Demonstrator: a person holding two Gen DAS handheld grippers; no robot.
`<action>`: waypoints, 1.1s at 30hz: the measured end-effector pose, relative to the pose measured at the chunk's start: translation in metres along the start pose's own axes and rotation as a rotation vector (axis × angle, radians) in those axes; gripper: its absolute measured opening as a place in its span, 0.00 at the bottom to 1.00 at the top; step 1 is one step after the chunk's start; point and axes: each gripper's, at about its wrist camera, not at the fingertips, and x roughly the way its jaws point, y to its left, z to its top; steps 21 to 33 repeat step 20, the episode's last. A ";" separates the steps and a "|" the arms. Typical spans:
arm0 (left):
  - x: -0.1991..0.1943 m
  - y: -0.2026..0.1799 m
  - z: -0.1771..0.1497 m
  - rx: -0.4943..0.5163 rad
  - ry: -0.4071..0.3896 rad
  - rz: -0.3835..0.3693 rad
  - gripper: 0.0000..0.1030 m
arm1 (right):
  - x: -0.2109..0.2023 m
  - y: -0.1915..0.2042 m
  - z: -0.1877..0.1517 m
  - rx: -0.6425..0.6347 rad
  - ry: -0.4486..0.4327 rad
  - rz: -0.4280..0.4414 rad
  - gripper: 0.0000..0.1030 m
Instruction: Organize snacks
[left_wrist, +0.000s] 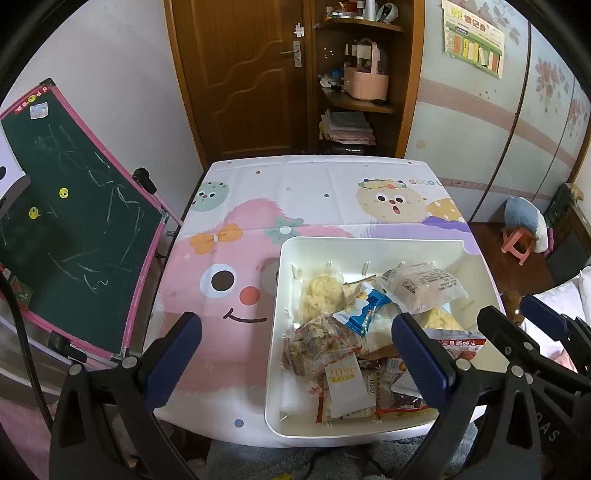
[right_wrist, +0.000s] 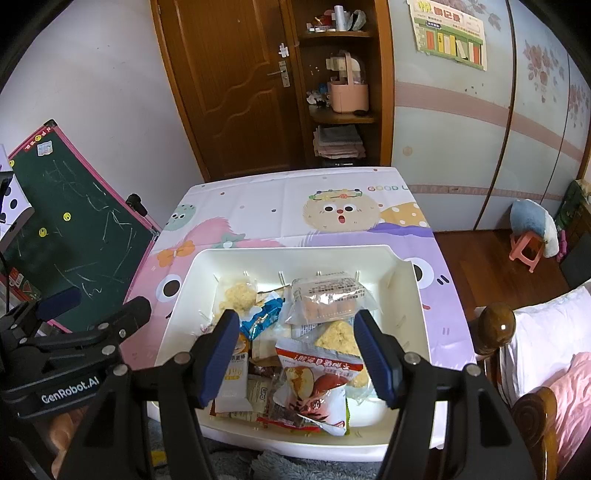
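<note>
A: Where are the snacks?

B: All in the white bin (right_wrist: 402, 295), piled loose toward its near side. The bin sits on the surface (right_wrist: 258, 195), at the near right part of the cartoon tablecloth.

A: What's in the pile?

B: Blue-and-white wrapper (right_wrist: 260, 317) mid-left. Clear pack of round cakes (right_wrist: 327, 299) at the back, with a white printed label too small to read. Two clear packs of yellow crumbly pieces, one back left (right_wrist: 238, 295), one right of centre (right_wrist: 338, 338). Red-and-white packet with an apple picture (right_wrist: 314, 384) in front, red Chinese text along its top that I can't make out. White sachet (left_wrist: 345, 384) reading "20%". Clear bag of brown mixed bits (left_wrist: 317, 345) on the left side.

A: Tongs?

B: Left tongs (left_wrist: 295, 354) spread wide, nothing between the blue pads, hanging over the bin's left edge and the cloth. Right tongs (right_wrist: 295, 354) also apart, over the front of the pile, pads clear of the packets. Neither grips anything.

A: Other writing?

B: "GenRobot.AI" on the left unit's body, seen from the right camera. "GOOD" then cut off on the tablecloth. Wall poster (right_wrist: 448, 33) has Chinese text, unreadable.

A: Surroundings?

B: Pink-framed chalkboard (left_wrist: 74, 229) left of the surface, scribbled. Wooden door (right_wrist: 229, 85) behind. Pink stool (right_wrist: 526, 249) on the floor to the right.
</note>
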 end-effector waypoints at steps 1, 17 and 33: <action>0.000 0.000 -0.001 -0.001 0.000 0.001 0.99 | 0.000 0.001 0.000 0.000 0.000 0.000 0.63; 0.001 0.000 -0.002 -0.001 0.004 0.001 0.99 | 0.000 0.001 0.000 0.000 0.001 -0.001 0.63; 0.002 0.000 -0.003 0.000 0.006 0.000 0.99 | -0.001 0.000 0.000 0.000 0.001 0.001 0.63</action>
